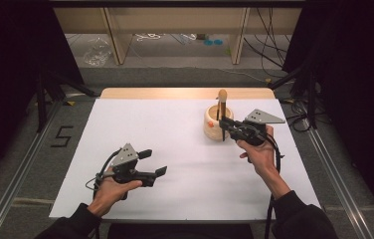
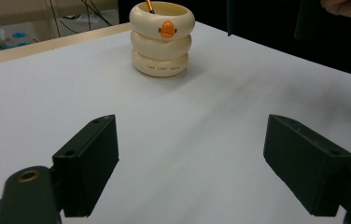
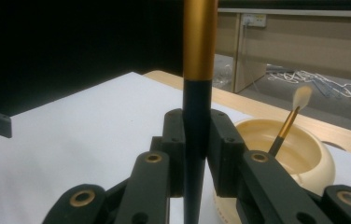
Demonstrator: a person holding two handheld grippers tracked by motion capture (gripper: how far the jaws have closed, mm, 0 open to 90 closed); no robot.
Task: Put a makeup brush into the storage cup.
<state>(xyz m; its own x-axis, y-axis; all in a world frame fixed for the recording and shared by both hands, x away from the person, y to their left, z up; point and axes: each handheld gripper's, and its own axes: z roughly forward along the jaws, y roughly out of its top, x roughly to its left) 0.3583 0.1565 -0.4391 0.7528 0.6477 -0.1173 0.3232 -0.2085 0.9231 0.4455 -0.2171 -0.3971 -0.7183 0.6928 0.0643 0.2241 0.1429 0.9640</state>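
High view: a white sheet covers the bench (image 1: 175,149), with a strip of bare wood at its far edge and dark curtains at both sides. Beyond it lie a grey floor, wooden shelf legs (image 1: 117,42) and loose cables (image 1: 264,40). The cream holder (image 1: 214,123) stands on the sheet toward the far right; a small brush (image 3: 291,119) leans inside it. Just beside the holder, the right gripper (image 1: 223,130) has its fingers clamped on a black-and-gold brush (image 3: 197,93), held upright. Well apart from the holder, nearer the front left, the left gripper (image 1: 154,163) has its fingers wide, nothing between them.
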